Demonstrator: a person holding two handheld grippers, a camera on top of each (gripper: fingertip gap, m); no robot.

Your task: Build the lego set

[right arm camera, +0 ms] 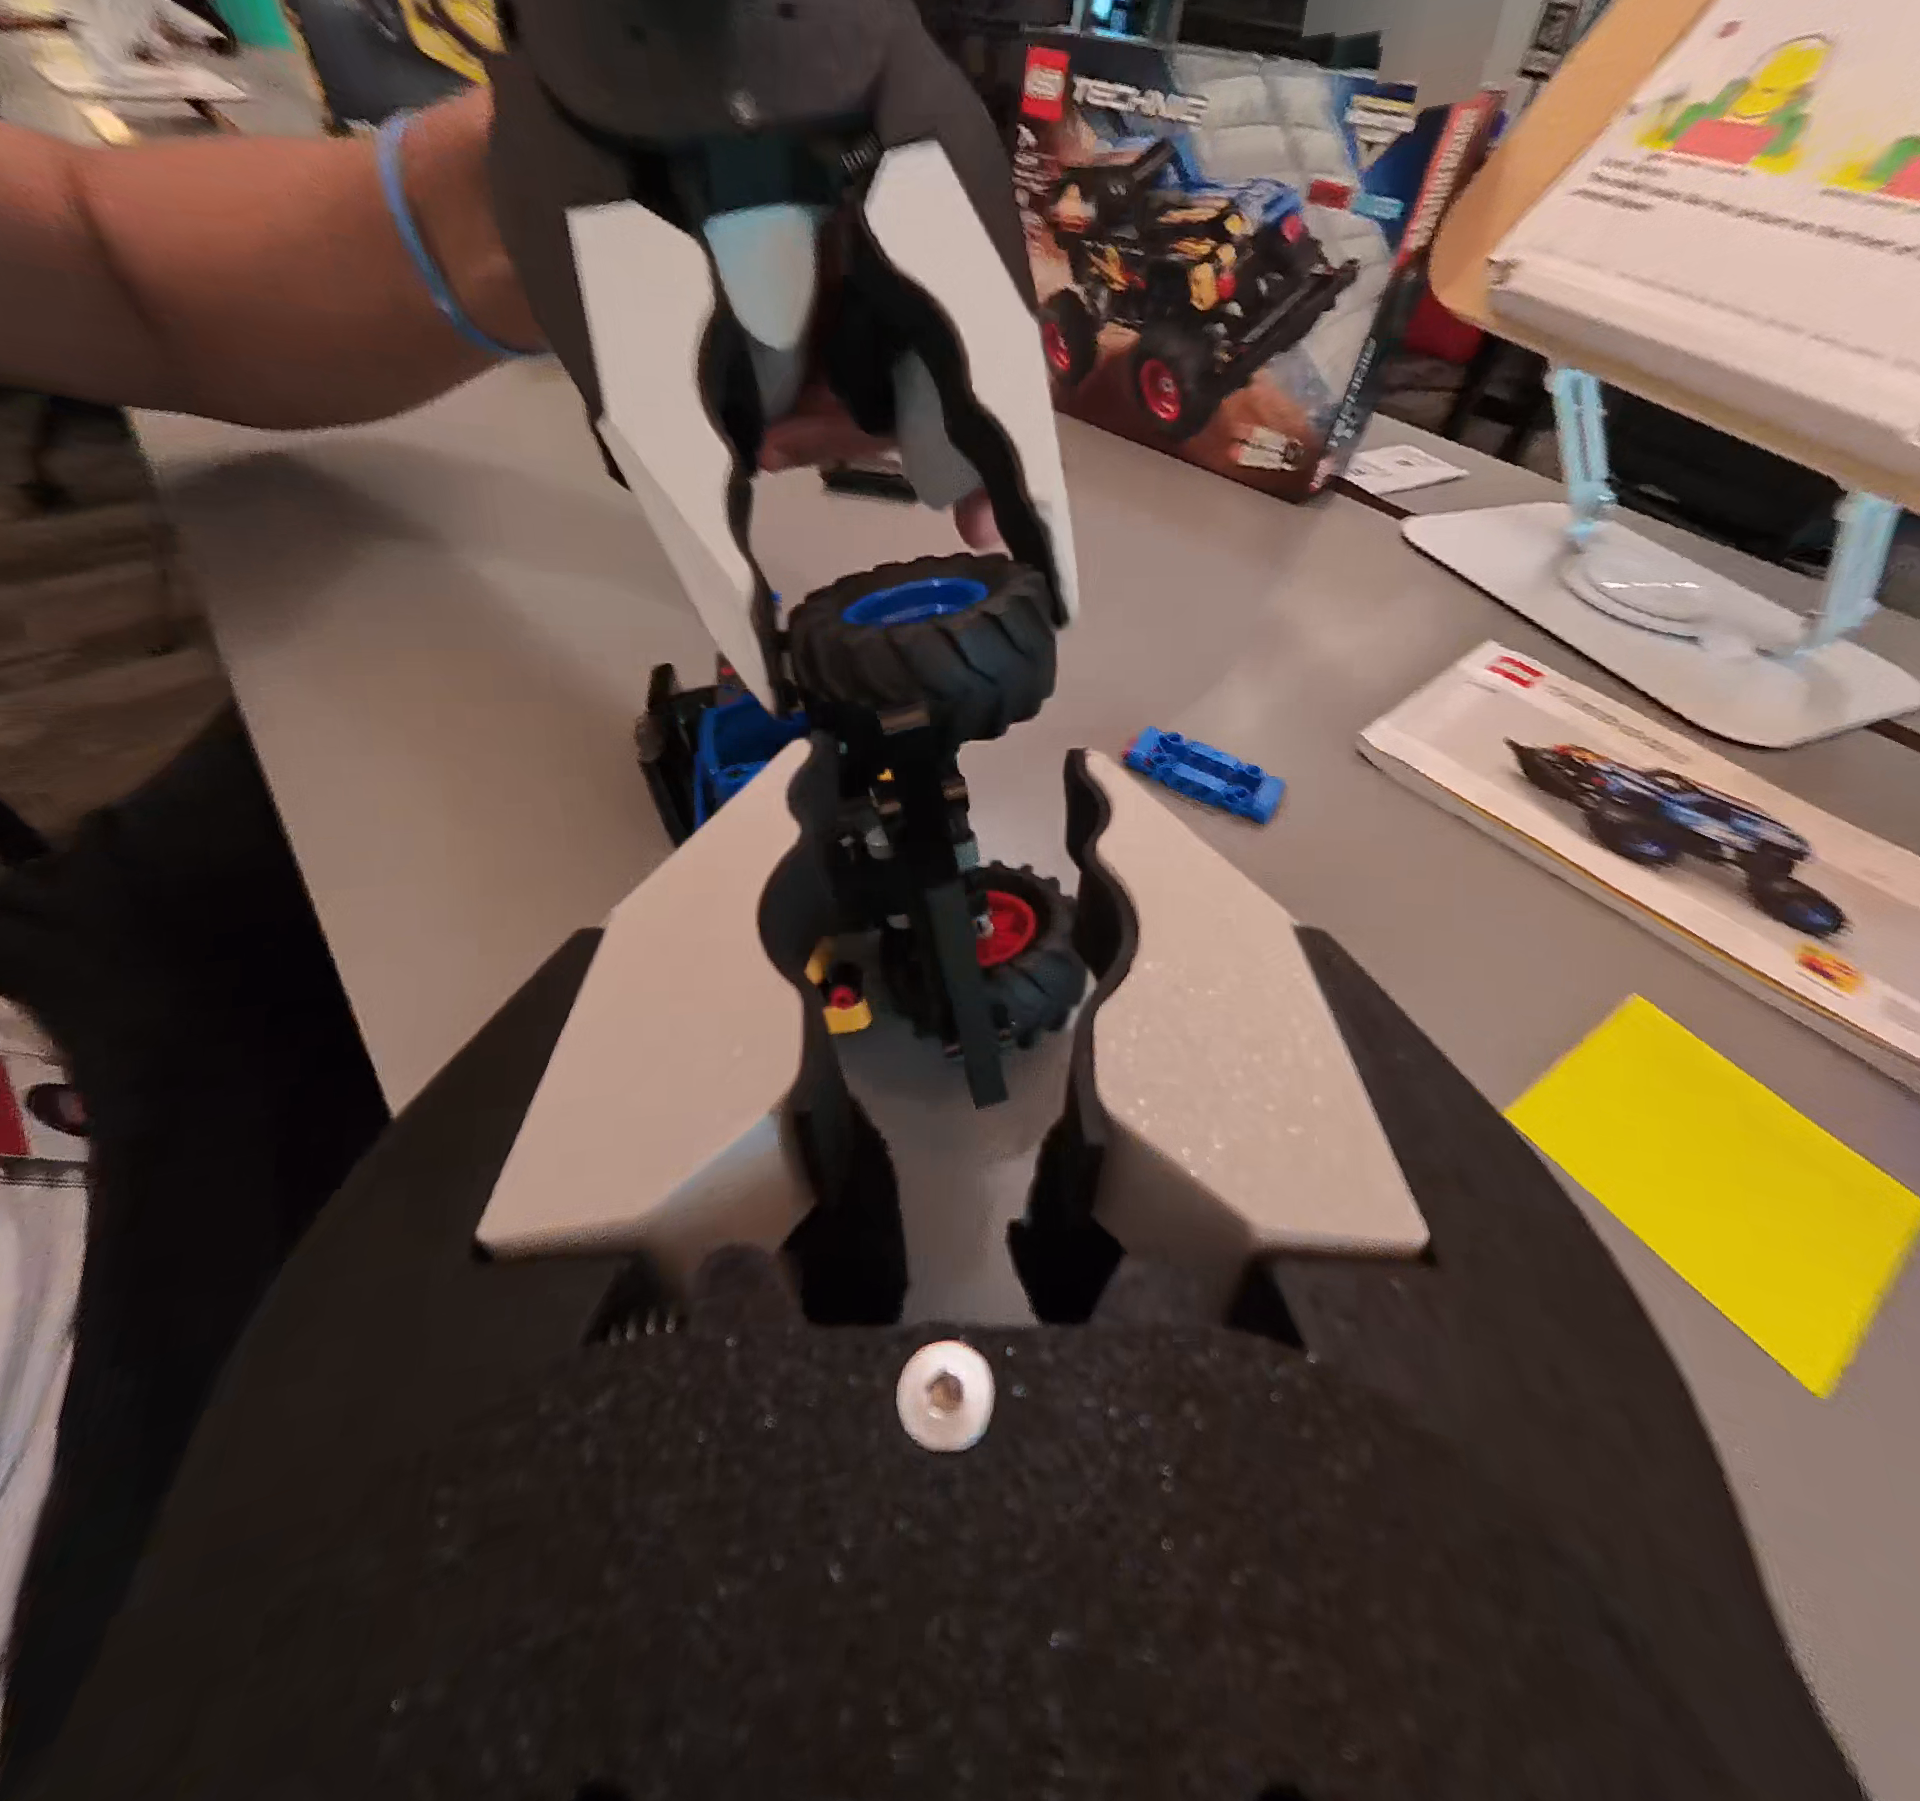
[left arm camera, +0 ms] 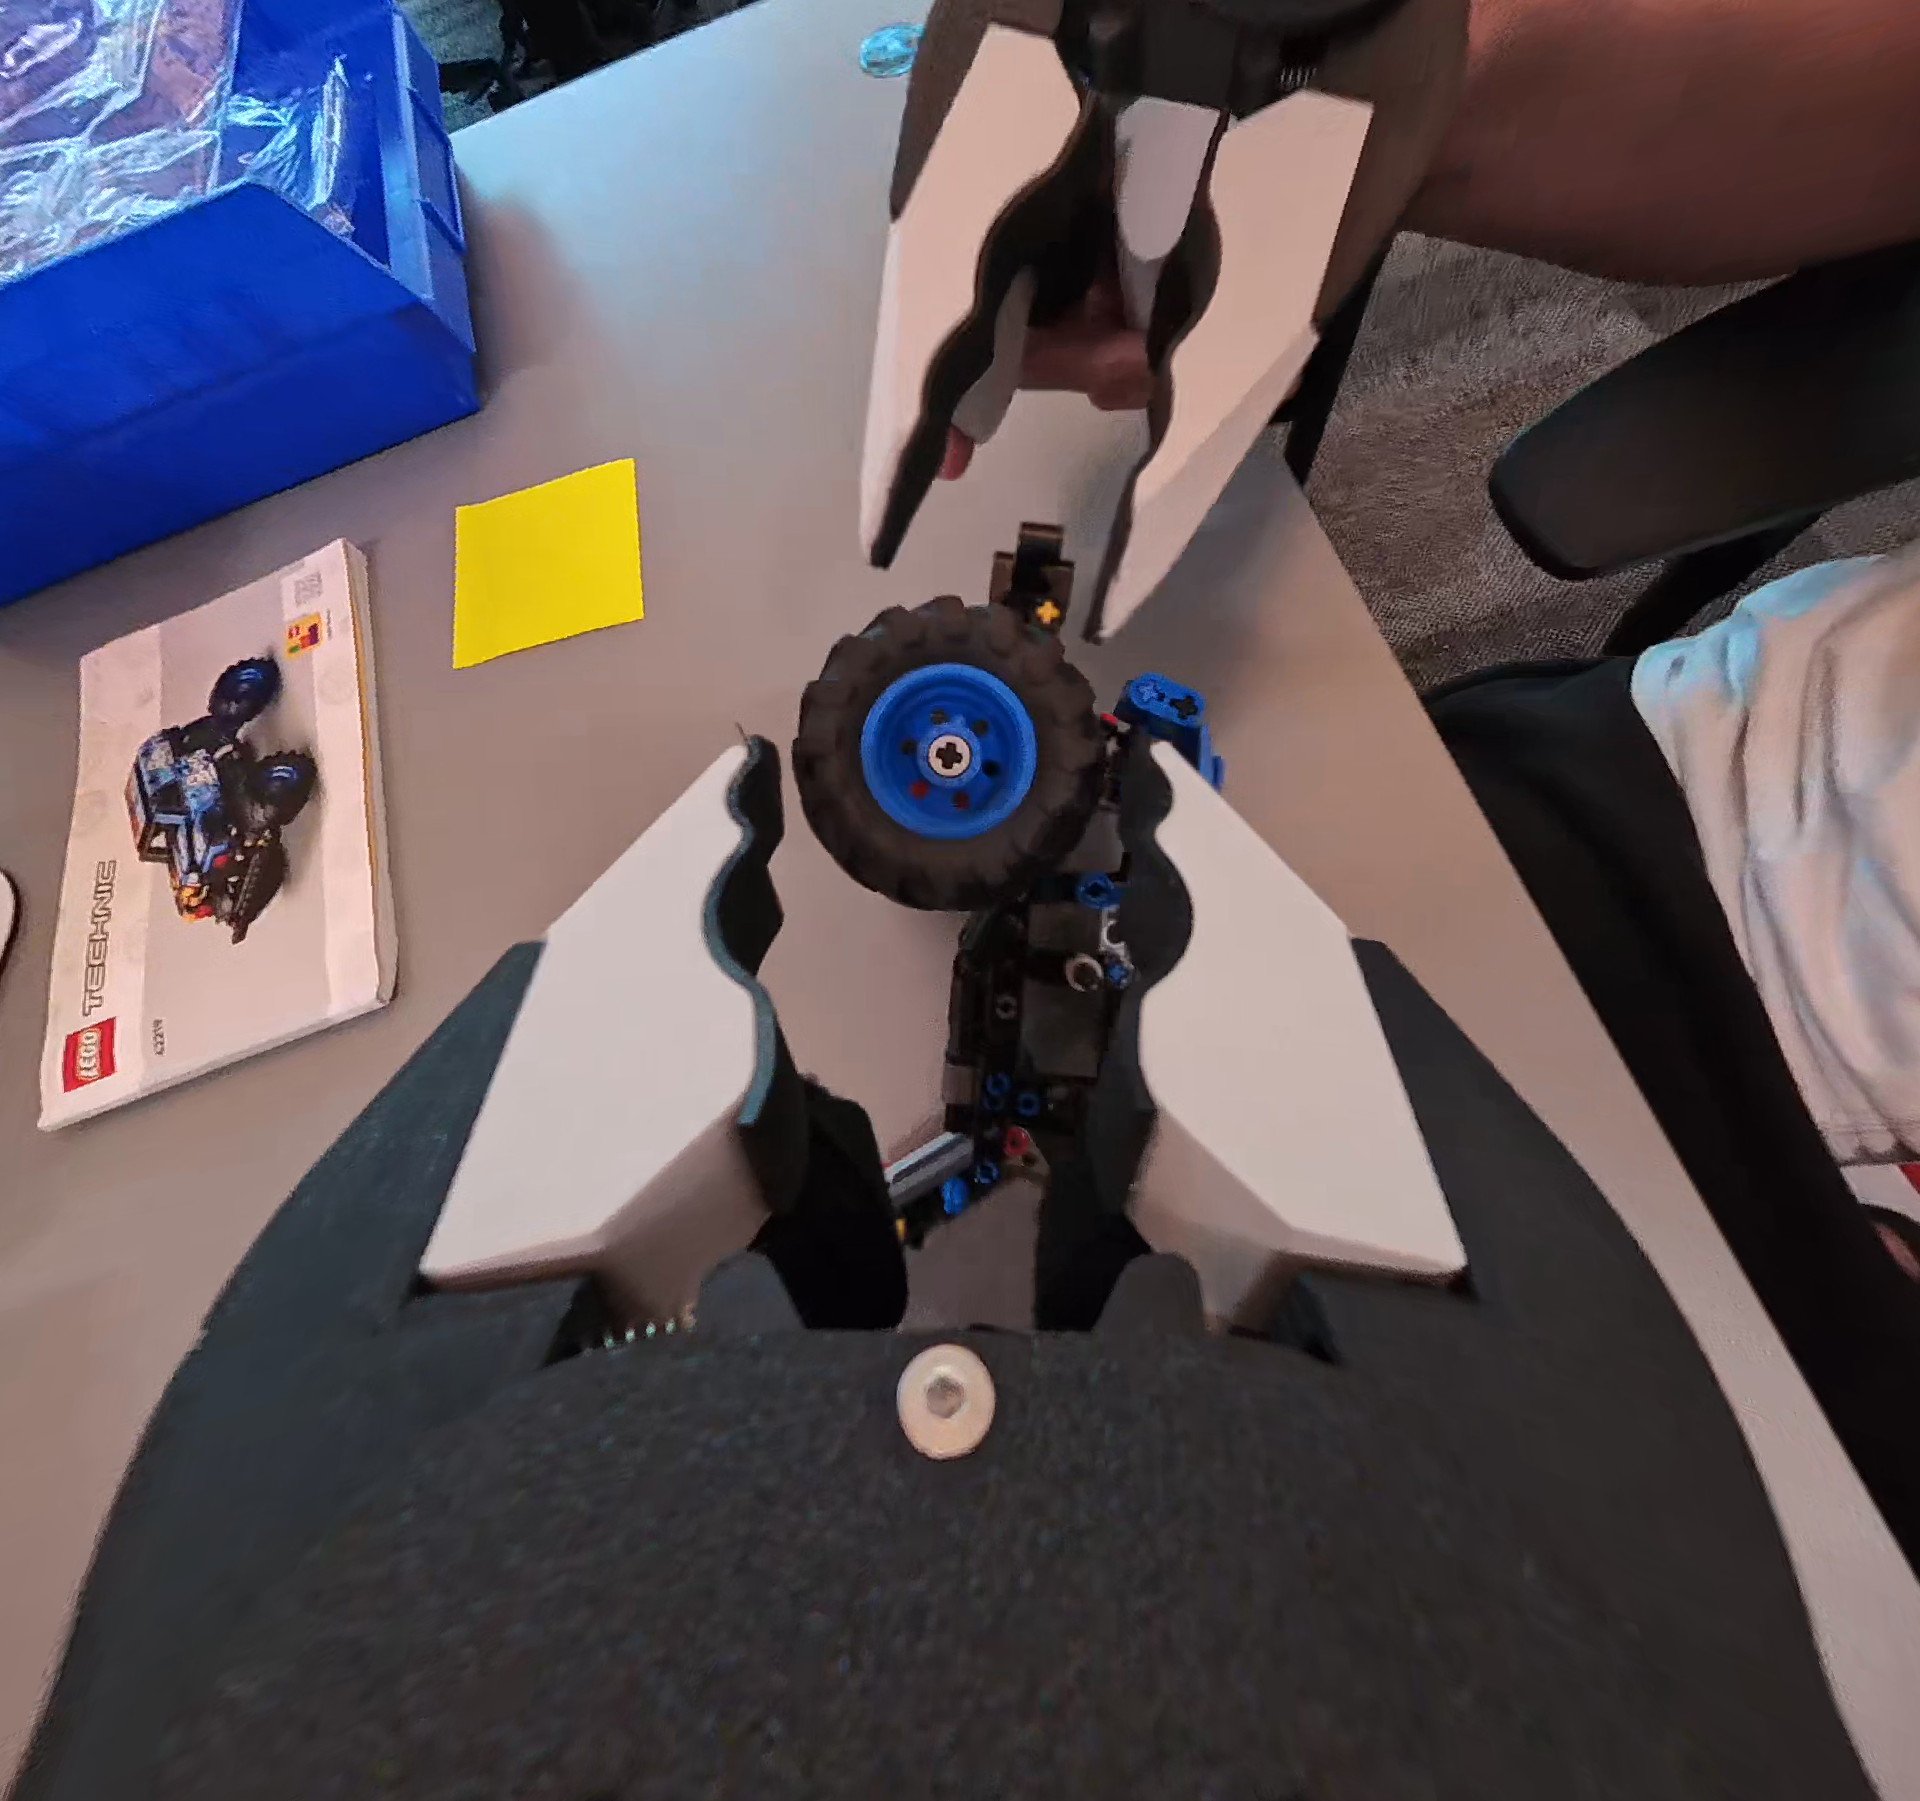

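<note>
A partly built black toy chassis (left arm camera: 1029, 1013) stands on its side on the grey table (left arm camera: 665, 224). A black tyre with a blue hub (left arm camera: 948, 754) is on top, and a red-hubbed wheel (right arm camera: 1003, 925) is low beside it. My left gripper (left arm camera: 951, 759) is open, with its fingers close on either side of the blue-hubbed wheel (right arm camera: 925, 639). My right gripper (right arm camera: 940, 764) is open around the chassis's other end (right arm camera: 904, 847); its left pad touches the chassis and its right pad is apart. It also shows in the left wrist view (left arm camera: 992, 593), coming in from the far side.
A blue bin (left arm camera: 208, 297) of plastic bags, an instruction booklet (left arm camera: 218, 837) and a yellow note (left arm camera: 548, 562) lie to the left. A loose blue piece (right arm camera: 1205, 775), a boxed set (right arm camera: 1216, 265) and a page stand (right arm camera: 1662, 650) are on the table. The table edge (left arm camera: 1382, 629) and a chair lie to the right. My left and right fingertips are right by each other. The loose blue piece (right arm camera: 1205, 775) is about equally far from each gripper, around 15 cm.
</note>
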